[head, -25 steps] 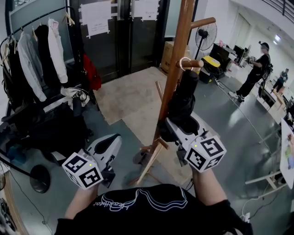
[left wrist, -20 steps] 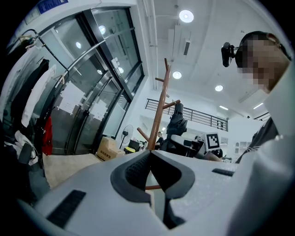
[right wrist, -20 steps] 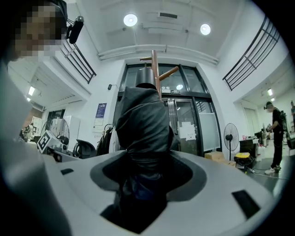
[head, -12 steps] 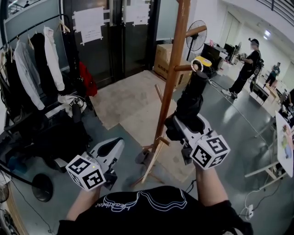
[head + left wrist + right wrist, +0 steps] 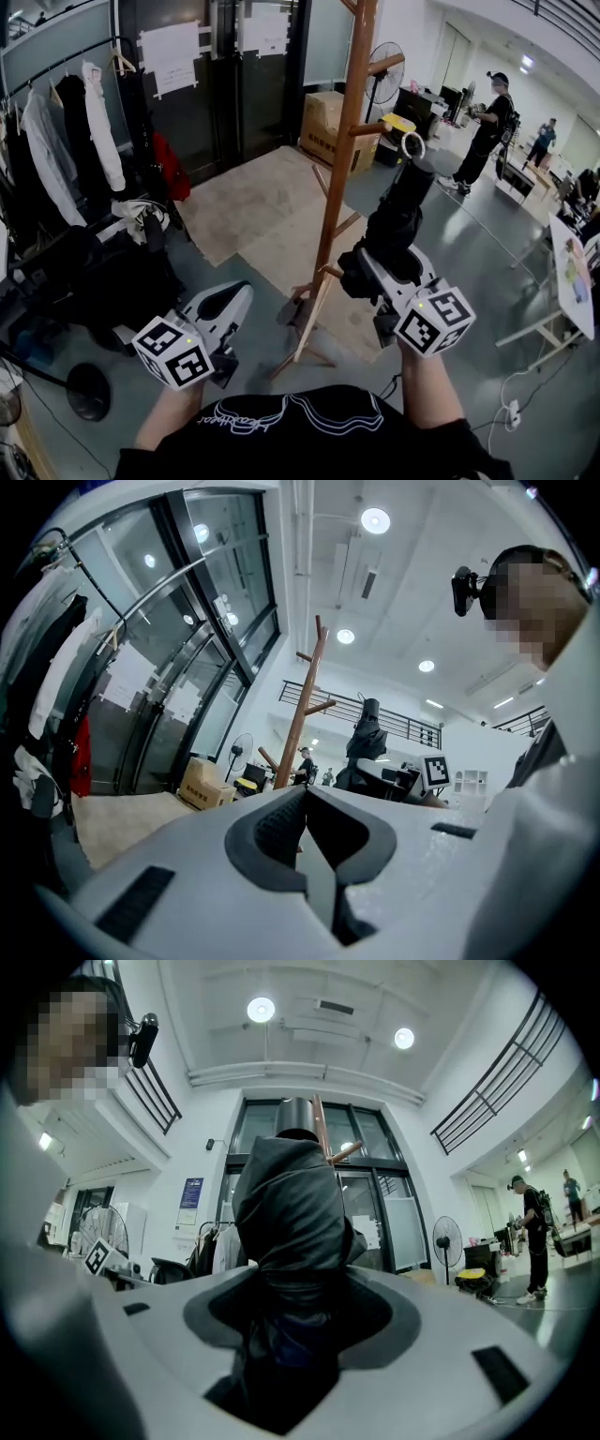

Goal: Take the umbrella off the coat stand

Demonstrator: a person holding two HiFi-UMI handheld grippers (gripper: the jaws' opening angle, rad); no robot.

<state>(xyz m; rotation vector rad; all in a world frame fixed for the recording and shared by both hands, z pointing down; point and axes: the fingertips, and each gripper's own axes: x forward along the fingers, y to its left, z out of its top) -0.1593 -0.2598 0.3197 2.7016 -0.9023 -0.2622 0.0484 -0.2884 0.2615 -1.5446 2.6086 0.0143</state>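
Nothing readable with certainty. On the black shirt (image 5: 309, 450), white script lettering, too looped to spell out. On the dark doors (image 5: 225, 103), two white sheets (image 5: 171, 64) (image 5: 262, 28) with lines of print too small to read. On the cardboard box (image 5: 328, 127), dark print, likewise illegible. On the left cube (image 5: 173, 352) and right cube (image 5: 434, 320), only black-and-white square marker patterns, no letters or numbers. On the white wall (image 5: 211, 1162) in the right gripper view, a blue poster (image 5: 191, 1206), text blurred.
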